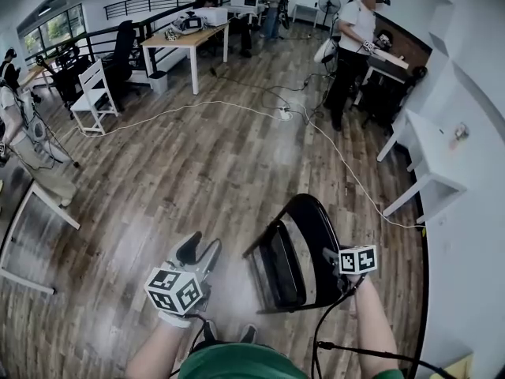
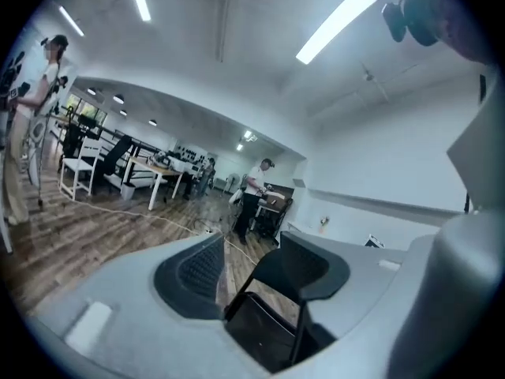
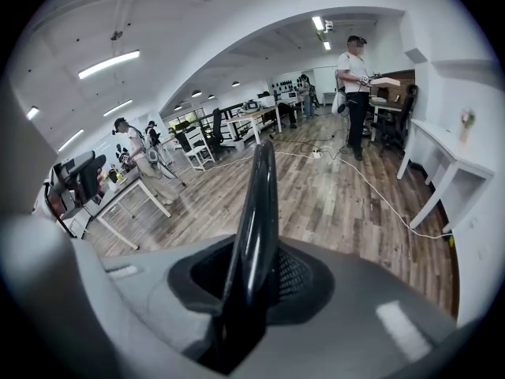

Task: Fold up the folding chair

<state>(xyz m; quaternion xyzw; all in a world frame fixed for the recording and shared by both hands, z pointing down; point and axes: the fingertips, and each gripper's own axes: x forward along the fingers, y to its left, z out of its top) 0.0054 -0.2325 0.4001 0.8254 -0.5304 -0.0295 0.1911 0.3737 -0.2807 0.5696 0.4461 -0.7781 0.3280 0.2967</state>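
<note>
Jaws of the right gripper (image 3: 252, 283) clamp the backrest (image 3: 257, 196) edge of the folding chair (image 1: 296, 251), presumably to steady it, while those of the left gripper (image 1: 200, 251) stand apart, empty, the chair just beyond them.

Wood floor (image 1: 205, 164), white desk (image 1: 427, 142), ceiling striplights (image 2: 335, 24).

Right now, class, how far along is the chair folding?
Done: the folding chair looks partly closed, seat swung toward the backrest. In hand: the right tool clamps the backrest edge; the left tool is open, empty. Left: pressing it fully flat.
</note>
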